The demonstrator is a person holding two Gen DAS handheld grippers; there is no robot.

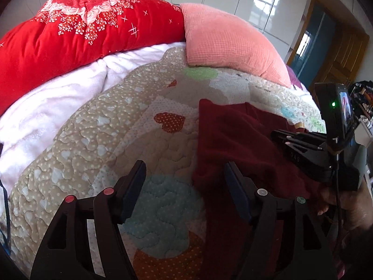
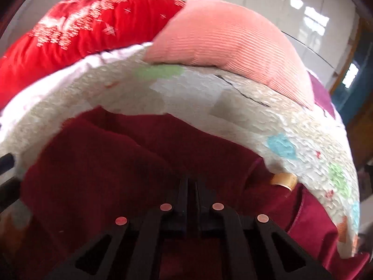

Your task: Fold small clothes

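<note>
Your bed's quilted cover (image 1: 98,126) carries: dark red garment (image 1: 235,140) near side; salmon pillow (image 1: 228,42), red floral duvet (image 1: 77,30), white blanket (image 1: 58,102) far edge.

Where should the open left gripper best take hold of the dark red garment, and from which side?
Probably the left edge of the dark red garment, approached from the quilt side: that edge lies exposed beside the open left gripper, while the right gripper works farther right.
</note>
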